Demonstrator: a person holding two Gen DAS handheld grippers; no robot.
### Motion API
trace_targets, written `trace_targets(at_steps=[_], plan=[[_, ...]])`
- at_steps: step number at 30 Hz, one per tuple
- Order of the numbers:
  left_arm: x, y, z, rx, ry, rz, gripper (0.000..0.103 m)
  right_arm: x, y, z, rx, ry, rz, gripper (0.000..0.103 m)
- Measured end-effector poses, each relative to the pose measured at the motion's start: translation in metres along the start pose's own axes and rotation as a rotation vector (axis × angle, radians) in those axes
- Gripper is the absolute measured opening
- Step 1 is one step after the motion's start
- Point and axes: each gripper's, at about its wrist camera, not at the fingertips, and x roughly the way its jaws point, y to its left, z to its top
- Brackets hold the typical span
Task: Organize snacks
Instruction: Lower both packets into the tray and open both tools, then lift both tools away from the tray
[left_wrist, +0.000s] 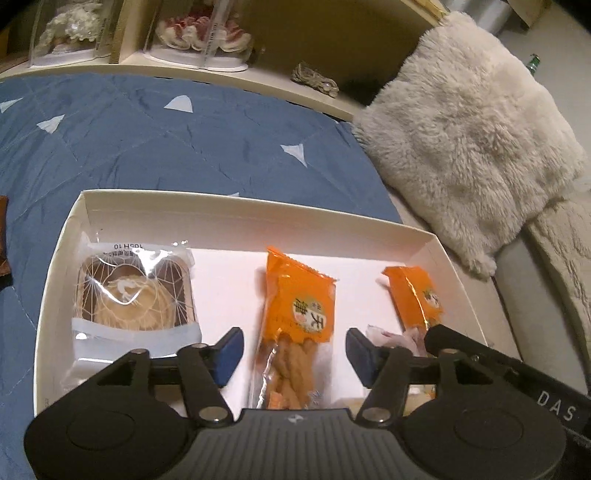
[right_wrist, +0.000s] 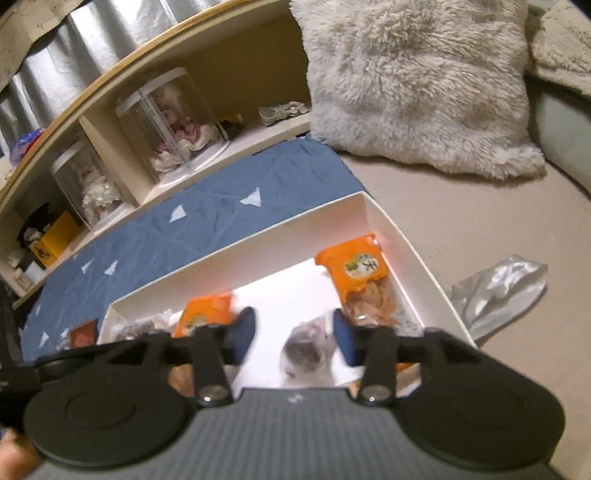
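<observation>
Left gripper (left_wrist: 293, 354) gapes over an orange pack (left_wrist: 295, 325) in the box (left_wrist: 258, 206); right gripper (right_wrist: 293, 336), also released, straddles a wrapped candy (right_wrist: 308, 350).

From where I sit, the clearest print is "DAS" in pale capitals on the black body (left_wrist: 532, 384) at the near right of the left wrist view. The clear-wrapped pastry (left_wrist: 133, 295) at the left of the box carries a code along its far edge, upside down to me, that reads roughly "105H 10". The middle orange snack packet (left_wrist: 299, 306) has a round label with a large Chinese character, 天, also inverted; the smaller characters beside it I cannot make out. In the right wrist view the far orange packet (right_wrist: 354, 269) shows the same round label, too blurred to read fully.
</observation>
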Motion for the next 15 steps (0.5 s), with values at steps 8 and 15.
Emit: trace_targets(at_steps=[8,15], plan=[[-0.018,-0.004,-0.001,0.045,0.021,0.005,0.067,-0.010,0.002,-0.001,-0.016,0.025,-0.032,0.058],[-0.045,-0.009,0.000,0.083,0.009,-0.002,0.071,-0.027,0.004,-0.002,-0.028,0.012,-0.052,0.063]])
